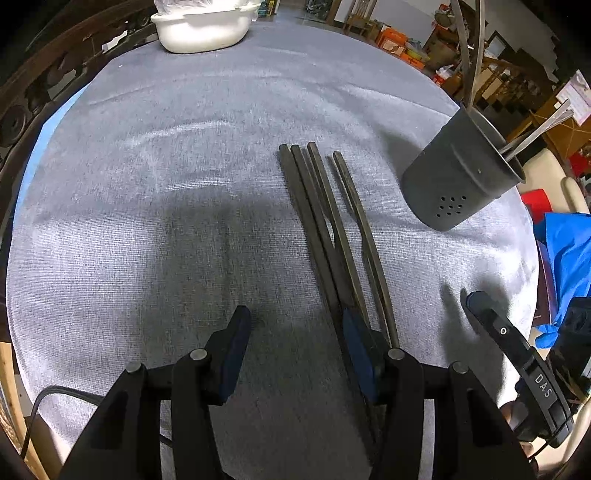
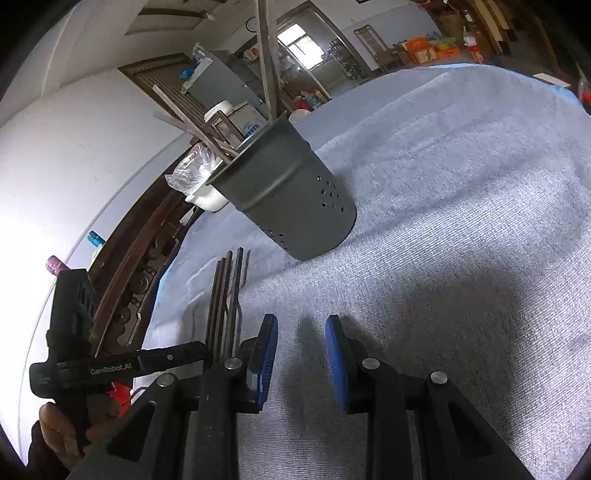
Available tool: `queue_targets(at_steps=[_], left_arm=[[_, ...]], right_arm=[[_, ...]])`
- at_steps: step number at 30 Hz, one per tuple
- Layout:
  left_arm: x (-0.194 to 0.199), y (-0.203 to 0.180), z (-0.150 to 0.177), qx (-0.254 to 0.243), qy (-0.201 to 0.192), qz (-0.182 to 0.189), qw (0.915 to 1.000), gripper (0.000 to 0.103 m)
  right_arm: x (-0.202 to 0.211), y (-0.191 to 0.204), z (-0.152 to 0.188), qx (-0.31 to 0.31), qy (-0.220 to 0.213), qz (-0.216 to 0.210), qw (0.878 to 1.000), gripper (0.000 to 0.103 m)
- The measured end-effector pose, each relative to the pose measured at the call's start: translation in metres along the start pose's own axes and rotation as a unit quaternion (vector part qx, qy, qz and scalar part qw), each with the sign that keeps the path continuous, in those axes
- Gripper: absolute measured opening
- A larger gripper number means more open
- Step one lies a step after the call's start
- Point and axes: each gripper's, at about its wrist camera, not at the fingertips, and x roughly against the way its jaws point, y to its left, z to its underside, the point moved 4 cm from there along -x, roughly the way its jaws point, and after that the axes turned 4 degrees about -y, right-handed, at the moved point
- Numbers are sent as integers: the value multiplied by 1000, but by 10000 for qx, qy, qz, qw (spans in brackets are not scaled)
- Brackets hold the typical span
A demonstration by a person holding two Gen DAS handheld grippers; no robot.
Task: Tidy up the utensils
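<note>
Several dark chopsticks (image 1: 325, 229) lie side by side on the grey tablecloth (image 1: 166, 221), pointing away from me. A dark perforated utensil holder (image 1: 461, 173) stands at the right with a few chopsticks in it. My left gripper (image 1: 295, 332) is open and empty; its right finger (image 1: 354, 347) rests over the near ends of the chopsticks. In the right wrist view the holder (image 2: 291, 192) stands ahead and the chopsticks (image 2: 227, 295) lie to the left. My right gripper (image 2: 301, 332) is open and empty above the cloth.
A white basin (image 1: 203, 26) sits at the table's far edge. The carved dark wood table rim (image 1: 33, 96) curves on the left. Blue fabric (image 1: 569, 251) lies beyond the right edge. The left gripper's body (image 2: 110, 365) shows at the left of the right wrist view.
</note>
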Motion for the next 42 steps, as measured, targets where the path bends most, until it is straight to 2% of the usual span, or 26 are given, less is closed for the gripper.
queue_targets(at_steps=[10, 15, 20, 24, 26, 28, 29, 33, 39, 42], left_arm=[[15, 25, 5, 234, 51, 41, 9997, 53], [20, 31, -6, 373, 23, 128, 9992, 53], [15, 22, -17, 348, 16, 52, 9994, 53], [8, 27, -22, 597, 162, 60, 9981, 53], [2, 29, -22, 721, 237, 65, 9971, 47], [0, 30, -24, 801, 288, 118, 9963, 34], [-2, 30, -25, 821, 317, 100, 9961, 31], [-9, 33, -27, 812, 364, 43, 9960, 16], [-11, 38, -31, 855, 454, 231, 9950, 13], [-1, 45, -33, 910, 409, 374, 9943, 13]], right_arm=[[-2, 2, 1, 62, -3, 46, 10000, 31], [-2, 8, -1, 97, 57, 26, 9999, 31], [-10, 21, -7, 163, 294, -92, 9994, 31], [-28, 41, -11, 389, 658, -114, 9970, 32], [-42, 51, -8, 477, 915, -44, 9947, 32], [-52, 57, -6, 557, 1066, 59, 9927, 32], [-60, 63, -5, 649, 1153, 123, 9911, 32], [-75, 79, -5, 952, 1228, 371, 9872, 32], [-96, 90, -11, 1159, 1389, 650, 9814, 31], [-106, 91, -12, 1282, 1534, 843, 9762, 18]])
